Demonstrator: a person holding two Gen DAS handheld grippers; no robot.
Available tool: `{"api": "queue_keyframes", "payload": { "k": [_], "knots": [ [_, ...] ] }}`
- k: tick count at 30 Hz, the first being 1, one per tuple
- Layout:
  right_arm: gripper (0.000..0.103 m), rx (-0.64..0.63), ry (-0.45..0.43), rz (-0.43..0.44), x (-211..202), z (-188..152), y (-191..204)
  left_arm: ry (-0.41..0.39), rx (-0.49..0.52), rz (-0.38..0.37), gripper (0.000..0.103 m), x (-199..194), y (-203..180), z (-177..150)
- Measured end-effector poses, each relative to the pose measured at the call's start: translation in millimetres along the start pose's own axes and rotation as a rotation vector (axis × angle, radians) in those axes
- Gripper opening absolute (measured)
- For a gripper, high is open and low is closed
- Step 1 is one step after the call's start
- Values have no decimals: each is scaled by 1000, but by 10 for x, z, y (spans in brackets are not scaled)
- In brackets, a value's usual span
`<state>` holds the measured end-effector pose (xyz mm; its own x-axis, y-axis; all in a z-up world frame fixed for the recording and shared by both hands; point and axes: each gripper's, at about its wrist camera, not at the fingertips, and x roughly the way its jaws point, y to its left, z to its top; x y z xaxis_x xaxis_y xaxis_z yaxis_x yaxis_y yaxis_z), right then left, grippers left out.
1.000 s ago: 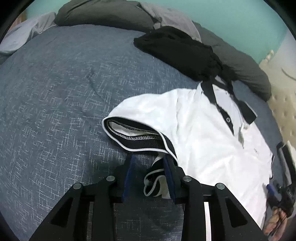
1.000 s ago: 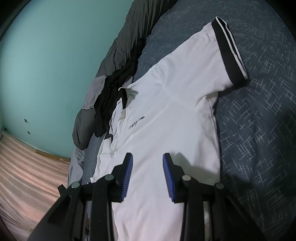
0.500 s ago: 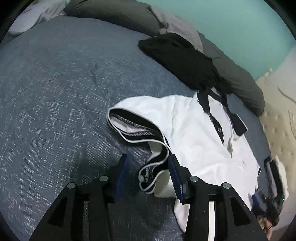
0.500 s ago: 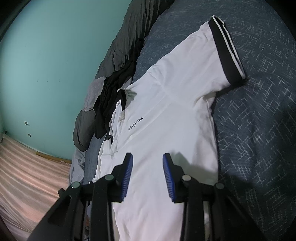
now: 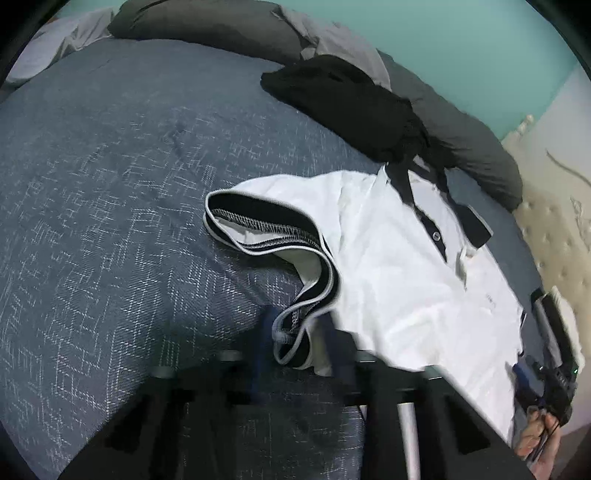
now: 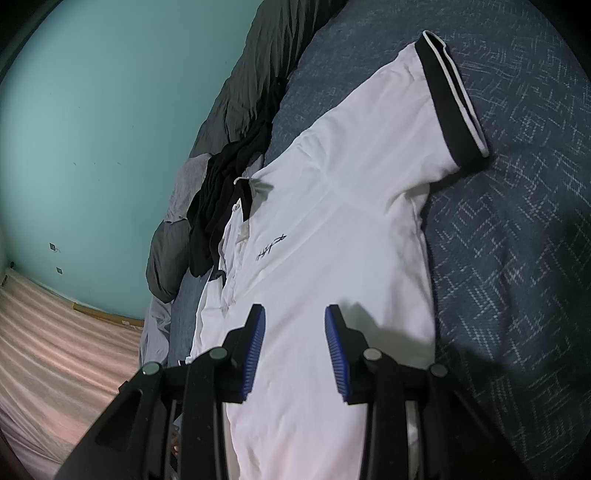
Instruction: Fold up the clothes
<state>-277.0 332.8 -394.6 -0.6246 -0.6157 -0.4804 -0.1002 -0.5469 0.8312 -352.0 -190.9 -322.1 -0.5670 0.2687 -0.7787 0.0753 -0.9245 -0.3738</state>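
Our left gripper [image 5: 295, 343] has just been closing and now pinches the black-trimmed sleeve cuff [image 5: 295, 325] of the white cotton polo shirt [image 6: 332, 221], flat on the blue-grey bedspread [image 5: 110, 221]. Our right gripper [image 6: 295, 347] hovers open above the shirt body. Carry the sleeve inward flat and avoid bunching.

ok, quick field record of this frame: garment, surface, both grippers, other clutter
garment: white short-sleeved polo shirt with black collar and black-banded cuffs, lying front up
surface: dark blue woven bedspread
left gripper: jaws have just been closing, on the near sleeve cuff; picture blurred
right gripper: open over the shirt's lower part, nothing between the pads
far sleeve: spread flat
other: crumpled black garment by the collar; grey pillows behind
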Motion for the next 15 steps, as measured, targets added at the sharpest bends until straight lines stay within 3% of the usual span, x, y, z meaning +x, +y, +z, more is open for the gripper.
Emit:
{"api": "queue_keyframes", "payload": {
  "k": [4,10,15],
  "knots": [
    [33,2,0,1,-2,2,-3,-14,28,-8,6,-90,-42,-8],
    [33,3,-3,5,-5,9,5,-63,-24,0,6,-659,71,-25],
    [33,2,-3,14,-14,14,23,23,-141,49,6,-629,495,-243]
  ]
}}
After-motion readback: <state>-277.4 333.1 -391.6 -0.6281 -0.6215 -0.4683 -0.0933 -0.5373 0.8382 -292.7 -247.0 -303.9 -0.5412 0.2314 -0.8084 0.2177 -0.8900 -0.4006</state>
